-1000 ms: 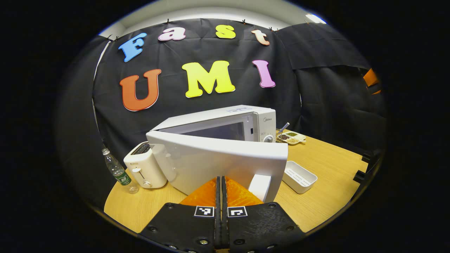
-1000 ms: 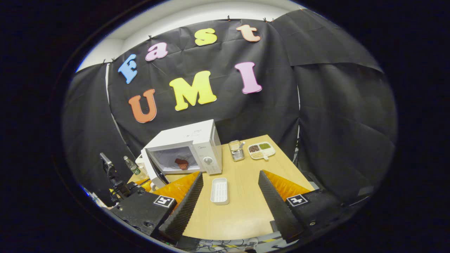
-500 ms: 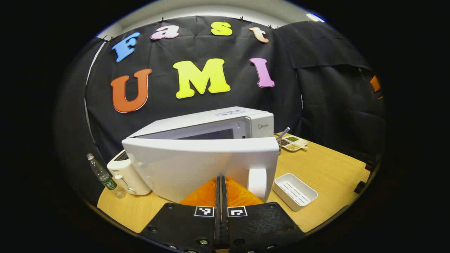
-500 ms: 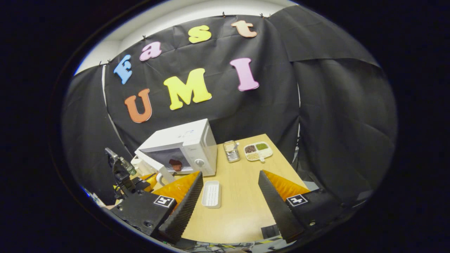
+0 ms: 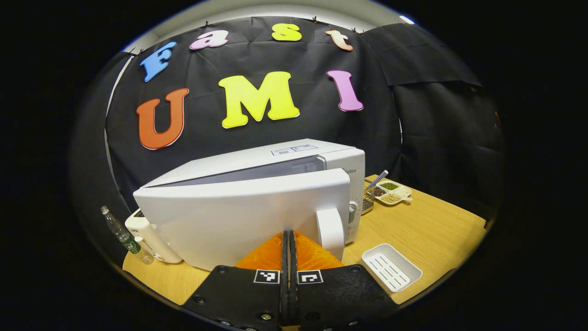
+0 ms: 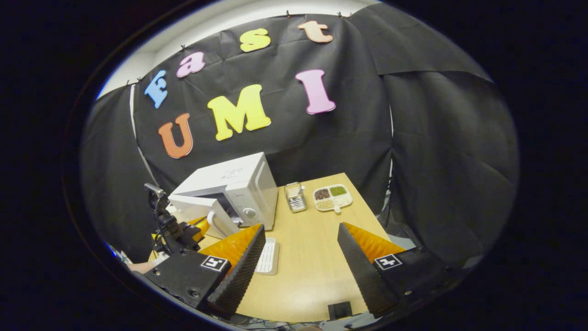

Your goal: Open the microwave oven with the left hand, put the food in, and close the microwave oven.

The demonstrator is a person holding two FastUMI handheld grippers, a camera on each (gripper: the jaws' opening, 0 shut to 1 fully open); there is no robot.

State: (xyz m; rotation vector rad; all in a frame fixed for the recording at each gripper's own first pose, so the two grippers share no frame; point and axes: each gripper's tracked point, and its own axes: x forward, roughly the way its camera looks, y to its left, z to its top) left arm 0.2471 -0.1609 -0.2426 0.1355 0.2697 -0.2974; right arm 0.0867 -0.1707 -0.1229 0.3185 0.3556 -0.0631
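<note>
Pressing against the outer face of the microwave door [image 5: 239, 216], the left tool [image 5: 289, 239] had its fingers drawn fully together, gripping nothing; the door stood slightly ajar on the microwave [image 6: 239, 181], at the tabletop's [image 6: 312, 257] left rear. The right tool [image 6: 298, 248] hung wide and empty above the tabletop; a white tray [image 5: 391, 273] lay nearby.

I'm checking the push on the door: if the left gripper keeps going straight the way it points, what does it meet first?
Most likely the microwave door: the left gripper, fingers together, points at its outer face left of the handle. Whether they already touch is unclear.
</note>
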